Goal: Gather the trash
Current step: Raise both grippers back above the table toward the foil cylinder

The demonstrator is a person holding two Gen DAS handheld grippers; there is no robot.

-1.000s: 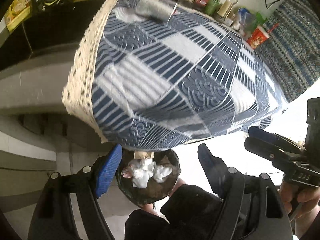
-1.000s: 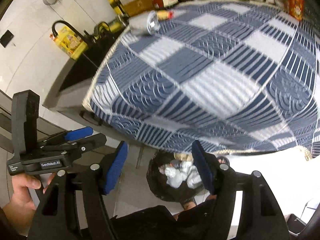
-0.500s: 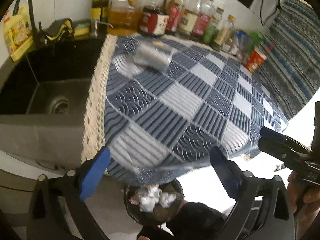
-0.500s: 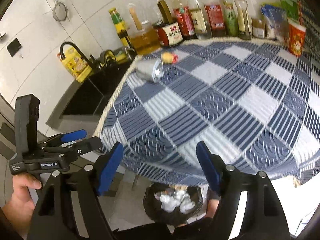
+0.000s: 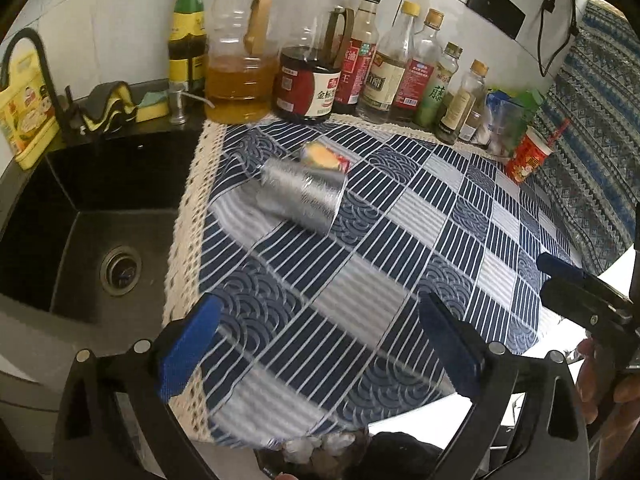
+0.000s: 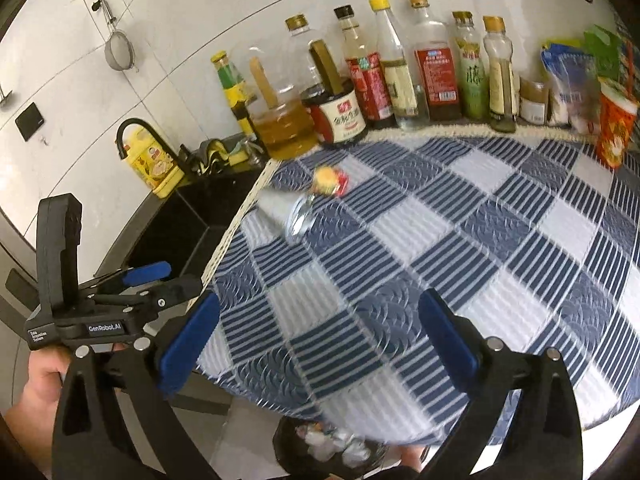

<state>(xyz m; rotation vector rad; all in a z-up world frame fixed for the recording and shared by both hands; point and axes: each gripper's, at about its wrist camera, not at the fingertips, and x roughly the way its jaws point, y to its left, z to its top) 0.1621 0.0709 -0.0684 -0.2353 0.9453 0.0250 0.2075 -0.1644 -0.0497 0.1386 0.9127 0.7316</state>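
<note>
Bottles (image 5: 372,72) line the wall behind the checked cloth (image 5: 400,240) on the bench. A clear cup (image 5: 300,196) and a small wrapper (image 5: 324,156) lie far ahead of both empty grippers: left (image 5: 320,348) wide apart, right (image 6: 316,344) opening. Only the right view shows the strainer (image 6: 118,54).

place: home kitchen | evidence: black sink (image 5: 100,216), condiment bottles (image 6: 400,68), tiled wall (image 6: 168,40), hanging strainer (image 6: 118,54)
</note>
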